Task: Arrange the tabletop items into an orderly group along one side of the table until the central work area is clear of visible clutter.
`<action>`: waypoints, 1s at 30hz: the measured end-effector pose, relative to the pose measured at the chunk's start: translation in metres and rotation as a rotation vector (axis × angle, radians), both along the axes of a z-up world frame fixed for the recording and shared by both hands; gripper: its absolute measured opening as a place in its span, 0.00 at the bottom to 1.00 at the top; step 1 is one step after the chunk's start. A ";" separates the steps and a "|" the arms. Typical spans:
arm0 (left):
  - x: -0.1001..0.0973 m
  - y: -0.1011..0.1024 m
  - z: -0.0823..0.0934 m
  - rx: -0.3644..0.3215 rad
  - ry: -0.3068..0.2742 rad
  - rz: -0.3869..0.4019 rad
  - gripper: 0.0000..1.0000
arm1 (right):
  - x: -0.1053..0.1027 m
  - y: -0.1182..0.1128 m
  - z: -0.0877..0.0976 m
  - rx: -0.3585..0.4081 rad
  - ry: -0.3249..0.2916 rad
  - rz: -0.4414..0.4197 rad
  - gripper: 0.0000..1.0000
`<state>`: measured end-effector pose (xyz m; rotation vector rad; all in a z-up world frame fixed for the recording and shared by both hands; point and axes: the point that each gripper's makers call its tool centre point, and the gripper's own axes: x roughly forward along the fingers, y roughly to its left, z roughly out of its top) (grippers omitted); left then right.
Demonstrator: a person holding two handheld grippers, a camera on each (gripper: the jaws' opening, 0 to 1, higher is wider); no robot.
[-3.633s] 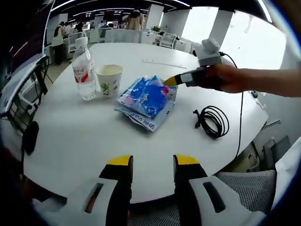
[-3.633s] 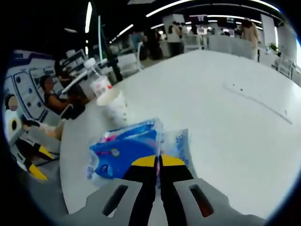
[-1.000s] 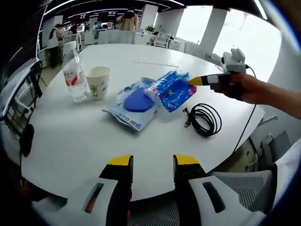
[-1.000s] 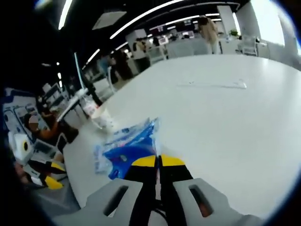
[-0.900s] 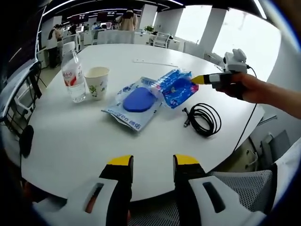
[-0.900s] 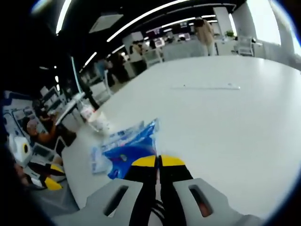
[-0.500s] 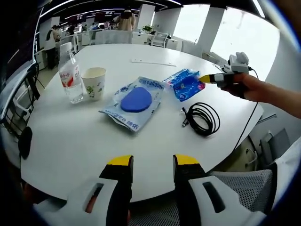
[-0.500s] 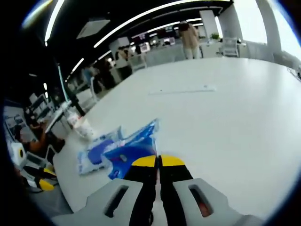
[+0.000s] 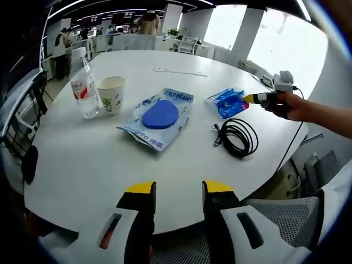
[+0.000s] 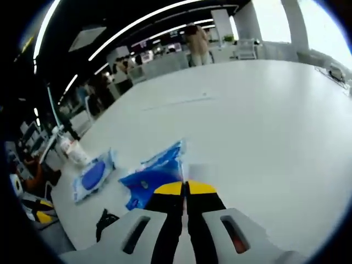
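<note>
My right gripper (image 10: 185,188) is shut on a small blue packet (image 10: 151,173), which hangs from its jaws over the white table (image 10: 258,110). In the left gripper view that right gripper (image 9: 248,99) holds the small blue packet (image 9: 227,102) near the table's right side, just beyond a black coiled cable (image 9: 240,138). A flat pale-blue packet with a blue disc (image 9: 160,115) lies mid-table. A water bottle (image 9: 82,82) and a paper cup (image 9: 111,94) stand to its left. My left gripper (image 9: 179,190) is open over the near edge, holding nothing.
A thin white strip (image 9: 180,72) lies far across the table. A mesh chair (image 9: 286,220) sits by the near right edge. Office desks and people fill the background. In the right gripper view the cable (image 10: 106,219) and the flat packet (image 10: 93,175) lie to the left.
The right gripper has carried the small blue packet off the flat packet and rightward, to just past the cable. The left gripper has stayed open in place.
</note>
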<state>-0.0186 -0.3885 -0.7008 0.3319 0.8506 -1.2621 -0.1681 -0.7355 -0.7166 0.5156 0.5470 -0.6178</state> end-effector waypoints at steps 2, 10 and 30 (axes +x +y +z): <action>-0.001 0.000 0.001 0.000 0.001 0.000 0.32 | -0.005 -0.003 -0.004 0.003 0.009 -0.007 0.00; 0.000 0.001 -0.001 0.004 0.004 0.002 0.32 | -0.011 -0.005 -0.012 0.013 0.041 -0.011 0.00; 0.000 0.001 -0.001 0.005 0.006 0.006 0.32 | -0.017 0.010 -0.022 0.022 0.093 0.013 0.02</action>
